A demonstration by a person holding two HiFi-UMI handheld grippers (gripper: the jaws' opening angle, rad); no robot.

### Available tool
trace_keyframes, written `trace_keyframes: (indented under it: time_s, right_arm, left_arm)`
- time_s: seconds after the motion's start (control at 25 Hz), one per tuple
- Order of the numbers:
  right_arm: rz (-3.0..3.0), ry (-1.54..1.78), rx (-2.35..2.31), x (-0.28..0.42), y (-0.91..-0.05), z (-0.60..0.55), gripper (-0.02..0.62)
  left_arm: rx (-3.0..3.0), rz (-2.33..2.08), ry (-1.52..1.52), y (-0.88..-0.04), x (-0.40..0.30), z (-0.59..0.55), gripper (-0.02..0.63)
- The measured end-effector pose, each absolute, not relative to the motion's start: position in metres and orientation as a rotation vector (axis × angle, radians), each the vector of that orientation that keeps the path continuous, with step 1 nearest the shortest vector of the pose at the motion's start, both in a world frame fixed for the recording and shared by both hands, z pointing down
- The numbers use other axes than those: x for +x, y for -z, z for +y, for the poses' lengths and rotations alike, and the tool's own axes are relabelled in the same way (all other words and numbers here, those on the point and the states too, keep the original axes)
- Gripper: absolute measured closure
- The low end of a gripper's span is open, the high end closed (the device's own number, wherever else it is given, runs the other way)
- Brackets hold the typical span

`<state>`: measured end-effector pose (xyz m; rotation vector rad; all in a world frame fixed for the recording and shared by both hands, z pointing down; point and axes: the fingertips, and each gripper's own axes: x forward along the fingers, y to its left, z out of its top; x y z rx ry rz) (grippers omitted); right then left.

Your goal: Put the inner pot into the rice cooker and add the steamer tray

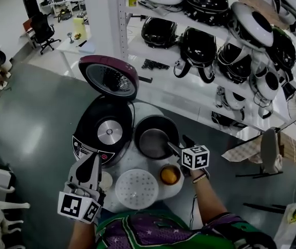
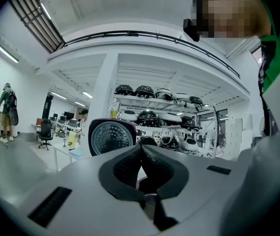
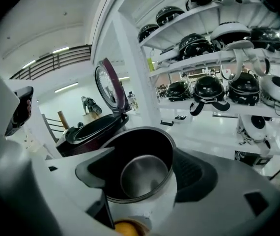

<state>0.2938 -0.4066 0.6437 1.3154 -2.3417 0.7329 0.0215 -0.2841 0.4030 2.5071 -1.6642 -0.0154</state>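
Nearest to the wearer, L gripper (image 1: 93,158) hung low at the table's (image 1: 144,110) front-left edge, pointing roughly level toward the rice cooker (image 1: 85,135). Its fingers were pressed together w/ nothing between them. Just right of it the white perforated steamer tray (image 1: 136,189) lay flat on the table, untouched. Beside that sat a small bowl (image 1: 161,182) w/ an orange item (image 1: 170,176) inside. R gripper (image 1: 178,143) was angled down over the near-right rim of the inner pot (image 1: 150,139). Its fingers were spread wide, one over the pot's inside and one outside the wall. Pads did not appear to press on it; contact w/ the rim could not be confirmed. Pot stood upright on the table, immediately right of the cooker, not yet in it; black wall, bare steel bottom. Cooker cavity was empty, heating plate exposed, and the maroon lid (image 1: 108,77) was swung up at the far side. Behind: white shelving (image 1: 189,84) loaded w/ other cookers, and office desks far left.
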Motion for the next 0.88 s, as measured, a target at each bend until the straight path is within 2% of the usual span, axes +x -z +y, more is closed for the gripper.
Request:
trace_keyframes:
  time_s: [0.4, 0.68, 0.88]
  right_arm:
    - [-2.225, -0.802, 1.318, 0.308, -0.702, -0.431, 0.309]
    - [-2.169, -0.825, 1.368, 0.316, -0.721, -0.448, 0.409]
    - [-2.121, -0.814, 1.377, 0.316, -0.733, -0.458, 0.458]
  left_arm:
    - [2.432, -1.752, -0.025, -0.416, 0.014, -0.281, 0.584]
    - [2.394, -1.798, -0.084, -0.416, 0.009, -0.279, 0.584]
    - [2.364, -1.817, -0.099, -0.421, 0.005, -0.273, 0.584]
